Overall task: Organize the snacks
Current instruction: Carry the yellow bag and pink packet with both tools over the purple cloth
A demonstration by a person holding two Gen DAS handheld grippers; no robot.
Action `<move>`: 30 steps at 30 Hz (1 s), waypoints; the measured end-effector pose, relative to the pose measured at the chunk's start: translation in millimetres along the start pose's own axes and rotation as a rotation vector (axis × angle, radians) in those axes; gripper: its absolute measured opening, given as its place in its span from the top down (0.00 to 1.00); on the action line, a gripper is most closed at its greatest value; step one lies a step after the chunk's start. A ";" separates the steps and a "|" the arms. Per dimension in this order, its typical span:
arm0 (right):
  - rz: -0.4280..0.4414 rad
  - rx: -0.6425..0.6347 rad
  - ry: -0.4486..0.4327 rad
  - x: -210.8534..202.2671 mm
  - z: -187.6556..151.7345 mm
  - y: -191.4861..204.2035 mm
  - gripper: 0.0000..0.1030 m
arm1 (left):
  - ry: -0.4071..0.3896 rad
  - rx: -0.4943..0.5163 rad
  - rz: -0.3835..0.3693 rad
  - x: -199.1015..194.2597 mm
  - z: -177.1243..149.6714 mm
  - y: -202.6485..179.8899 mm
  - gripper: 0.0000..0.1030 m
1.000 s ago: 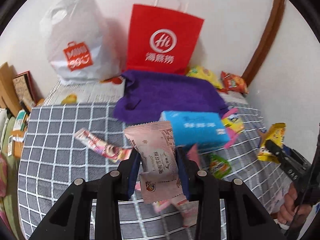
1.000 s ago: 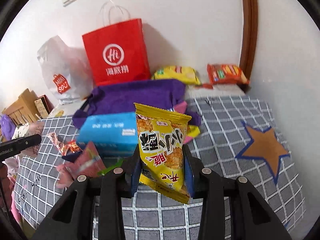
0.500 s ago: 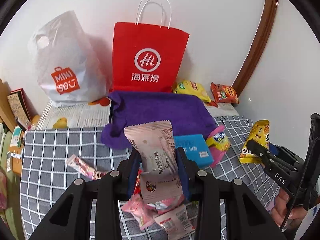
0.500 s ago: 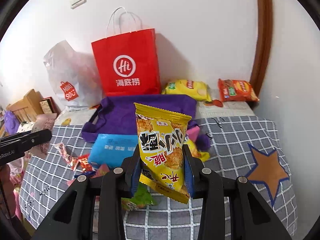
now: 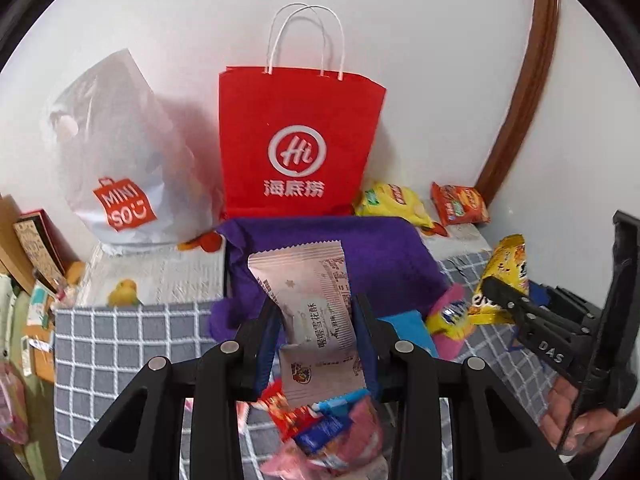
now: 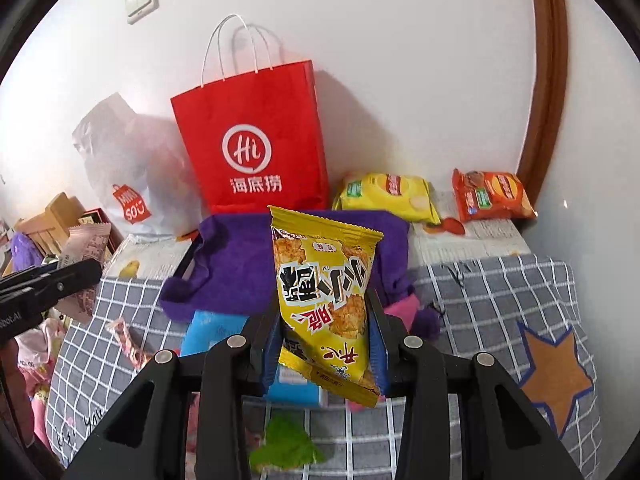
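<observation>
Checked cloth (image 6: 500,280) cluttered. Left gripper (image 5: 316,320) fingers pinch pink packet (image 5: 312,292), right gripper (image 6: 324,328) the yellow packet (image 6: 324,276): light, crinkly, slippery; grip mid-body.

left gripper (image 5: 314,336): black arms | silver screws | blue jaws | right gripper (image 6: 324,340): same

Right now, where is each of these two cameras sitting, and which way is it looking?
Left wrist: on the left gripper, looking along its fingers at the pink packet it grips; a hand shows at right.
Right wrist: on the right gripper, looking past its yellow packet; the left gripper's tip shows at left.
Both face the red bag and purple cloth.
</observation>
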State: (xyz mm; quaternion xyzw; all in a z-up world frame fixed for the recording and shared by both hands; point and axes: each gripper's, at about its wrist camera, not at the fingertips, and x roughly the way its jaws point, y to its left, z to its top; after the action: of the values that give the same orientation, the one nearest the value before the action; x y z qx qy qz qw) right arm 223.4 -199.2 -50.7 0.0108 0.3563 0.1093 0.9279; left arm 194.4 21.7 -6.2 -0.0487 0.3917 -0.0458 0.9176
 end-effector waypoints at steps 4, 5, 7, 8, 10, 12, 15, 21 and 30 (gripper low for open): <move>-0.008 -0.034 -0.009 10.7 18.8 6.6 0.64 | 0.000 0.002 -0.004 10.5 13.4 4.1 0.67; -0.012 -0.041 -0.014 12.9 23.1 7.7 0.64 | -0.001 0.005 0.000 12.9 16.6 4.2 0.67; -0.013 -0.045 -0.021 17.5 31.4 8.0 0.64 | 0.000 0.009 -0.003 18.6 24.2 4.8 0.67; -0.013 -0.046 -0.023 19.7 35.3 8.1 0.64 | -0.001 0.012 -0.004 20.8 27.2 5.0 0.67; -0.015 -0.050 -0.033 24.5 43.8 8.7 0.64 | 0.001 0.015 -0.002 26.0 33.3 6.0 0.67; -0.008 -0.046 -0.038 30.6 53.5 8.7 0.64 | 0.005 0.016 0.002 31.6 40.0 7.1 0.67; -0.009 -0.053 -0.046 37.9 65.0 10.1 0.64 | 0.008 0.031 0.012 39.5 49.9 7.7 0.67; -0.003 -0.040 -0.061 55.9 84.1 6.0 0.64 | -0.001 0.026 0.020 54.4 64.7 14.5 0.67; 0.012 -0.008 -0.008 102.3 84.9 -5.7 0.64 | 0.028 -0.003 0.019 96.9 69.1 24.8 0.67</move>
State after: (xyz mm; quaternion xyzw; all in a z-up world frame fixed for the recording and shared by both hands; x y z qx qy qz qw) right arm 354.8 -178.4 -55.3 0.0097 0.3522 0.1162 0.9286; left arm 312.3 38.2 -31.0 -0.0457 0.4052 -0.0374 0.9123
